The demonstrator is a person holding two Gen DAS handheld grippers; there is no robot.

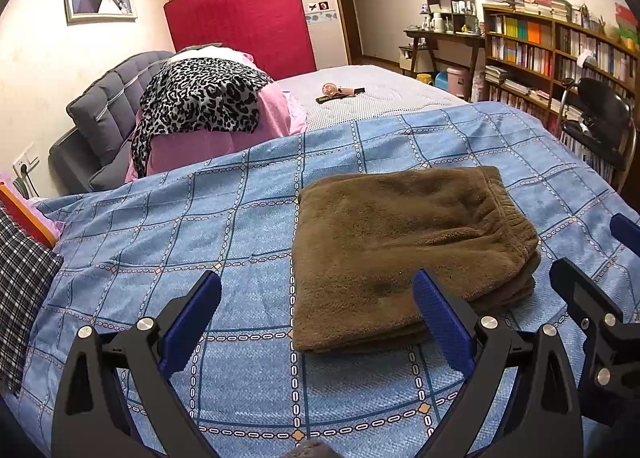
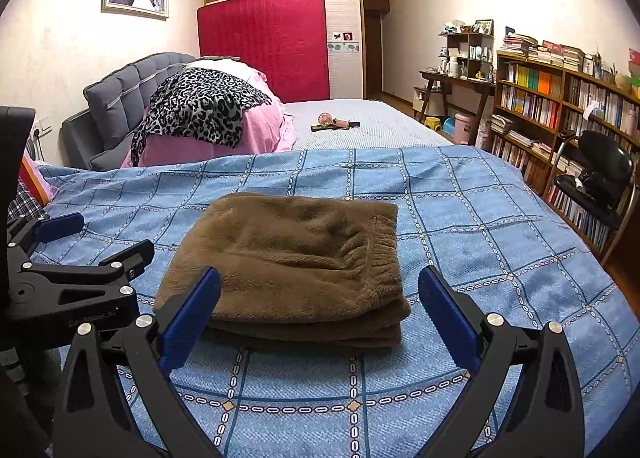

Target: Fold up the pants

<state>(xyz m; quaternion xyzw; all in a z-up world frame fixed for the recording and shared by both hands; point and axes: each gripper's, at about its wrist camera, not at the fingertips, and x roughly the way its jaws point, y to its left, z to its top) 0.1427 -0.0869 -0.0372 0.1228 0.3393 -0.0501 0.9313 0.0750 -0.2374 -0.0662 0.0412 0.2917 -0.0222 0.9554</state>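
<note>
The brown fleece pants (image 1: pixel 404 254) lie folded in a compact stack on the blue checked bedspread (image 1: pixel 200 225), elastic waistband to the right. My left gripper (image 1: pixel 316 298) is open and empty, just in front of the stack's left half. In the right wrist view the pants (image 2: pixel 292 258) sit straight ahead. My right gripper (image 2: pixel 318 296) is open and empty, its jaws standing either side of the stack's near edge. The right gripper also shows at the right edge of the left wrist view (image 1: pixel 592 258). The left gripper shows at the left of the right wrist view (image 2: pixel 104 238).
A leopard-print cloth (image 1: pixel 200 97) lies on pink bedding by the grey headboard (image 1: pixel 108 105). Small items (image 1: pixel 340 91) lie on the far mattress. A bookshelf (image 1: pixel 560 53) and a black chair (image 1: pixel 600 117) stand to the right. A plaid cloth (image 1: pixel 20 290) lies at the left.
</note>
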